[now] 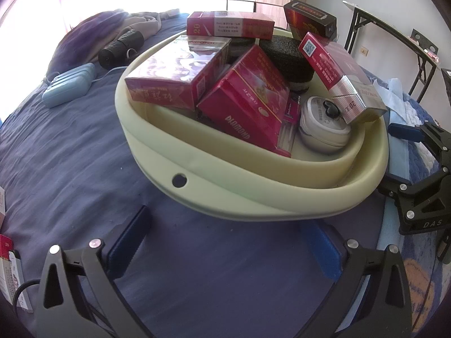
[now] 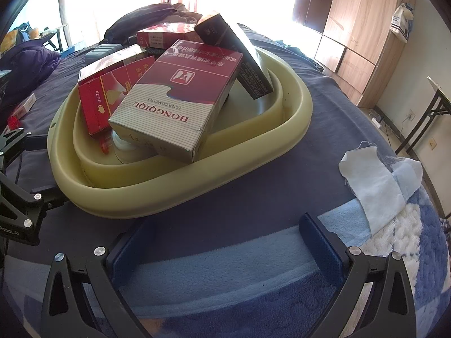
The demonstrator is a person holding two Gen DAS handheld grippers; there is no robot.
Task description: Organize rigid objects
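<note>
We see a pale green basin (image 1: 214, 197) in the middle of both views, resting on a dark blue bedsheet (image 1: 70, 152). It is heaped with rigid things. In the left wrist view a red box (image 1: 174, 76) lies at the basin's upper left, and a second red box (image 1: 248, 98) leans tilted beside it at centre. A flat red pack (image 1: 229, 25) sits on top at the back. A red-and-silver pack (image 1: 338, 79) leans at the right, its lower end over a white round tin (image 1: 321, 132). Two black sponge-like blocks (image 1: 290, 56) sit behind the boxes. A dark box (image 1: 308, 18) stands tilted at the far rim. In the right wrist view the red-and-silver pack fills the centre of the basin, with the dark box slanting behind it.

The left gripper (image 1: 225, 253) sits at the bottom of its frame, just short of the basin's near rim, fingers wide apart and holding nothing. The right gripper (image 2: 225, 245) sits low in its own frame, also spread apart and empty, over a blue-and-white towel (image 2: 394, 239), near the basin's rim but not touching it. Each gripper shows at the edge of the other's view, one on either side of the basin.

Upper left in the left wrist view: a light blue case (image 1: 69, 86) and a black roll (image 1: 121, 48) on the sheet. A white cloth (image 2: 372, 180) lies right of the basin.
</note>
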